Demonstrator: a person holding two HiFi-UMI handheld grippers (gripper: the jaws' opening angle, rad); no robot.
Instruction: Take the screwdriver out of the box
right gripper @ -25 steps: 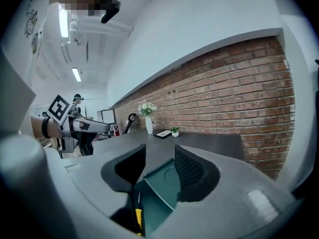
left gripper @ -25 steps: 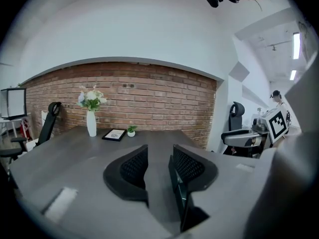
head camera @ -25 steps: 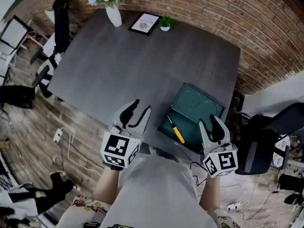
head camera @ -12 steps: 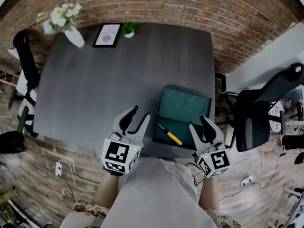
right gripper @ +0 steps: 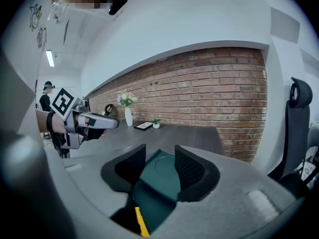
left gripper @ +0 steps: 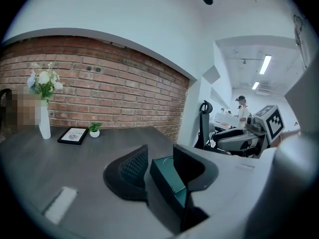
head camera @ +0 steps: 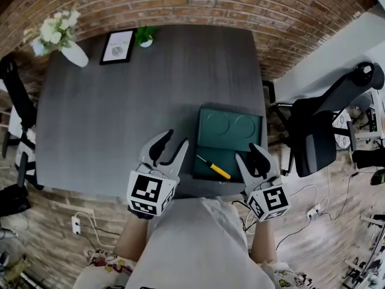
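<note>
— While you are looking along the left gripper point(head camera: 178, 137), how are its fingers point(left gripper: 130, 169) standing?

— They are standing apart and clamping nothing. Their dark inner pads are showing a fine ribbed texture, and a corner of the green box point(head camera: 230, 125) is showing through the gap, beyond them.

— And the right gripper point(head camera: 248, 152)?

— Its fingers point(right gripper: 188, 171) are gaping too, and are empty. They have the same black ridged pads set in smooth grey shells. Past them the box's flat, matte green floor is showing, pressed with two shallow rings.

— Where is the screwdriver point(head camera: 213, 167) lying?

— It is lying inside the box, in the near part, on a slant. Its thin dark shaft is pointing toward the left gripper and its yellow handle toward the right one. Neither gripper is touching it.

— What is carrying the box?

— A dark grey surface point(head camera: 132, 107) with a faint grain. The box is sitting near its right-hand near corner. Along the far edge a white vase of pale flowers point(head camera: 72, 53), a black-framed print point(head camera: 117, 46) and a small potted plant point(head camera: 145, 37) are standing near a red brick wall point(head camera: 180, 5). A black office chair point(head camera: 319, 134) is standing off to the right.
</note>
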